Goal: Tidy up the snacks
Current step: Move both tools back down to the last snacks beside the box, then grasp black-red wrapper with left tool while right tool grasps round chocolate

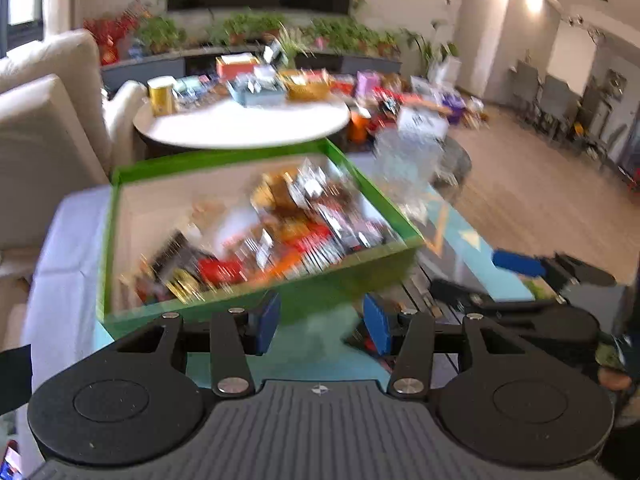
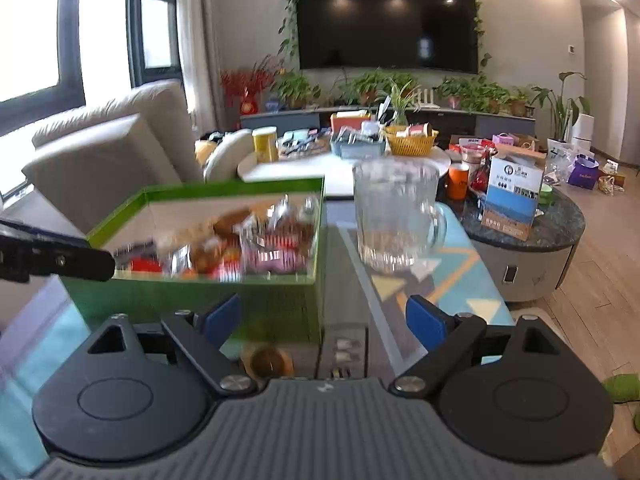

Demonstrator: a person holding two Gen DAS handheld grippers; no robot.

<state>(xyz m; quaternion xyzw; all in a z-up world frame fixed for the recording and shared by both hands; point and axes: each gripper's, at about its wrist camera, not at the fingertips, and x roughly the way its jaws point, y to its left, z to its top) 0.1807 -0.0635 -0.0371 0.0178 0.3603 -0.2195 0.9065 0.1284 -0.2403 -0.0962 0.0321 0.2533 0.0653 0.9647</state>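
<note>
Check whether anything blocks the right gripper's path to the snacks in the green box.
Only the green box itself: its near wall rises between the open right gripper and the snacks. The glass mug stands off to the right.

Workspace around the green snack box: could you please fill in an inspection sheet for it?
Surface: patterned teal table, lavender cloth at its left.
Job's things: green box full of wrapped snacks; motion-blurred.
Clutter: clear glass pitcher right of the box.
Grippers: left gripper and right gripper open, holding nothing.
Cables: nothing seen.
Surroundings: round white table, yellow basket, television, sofa.
</note>
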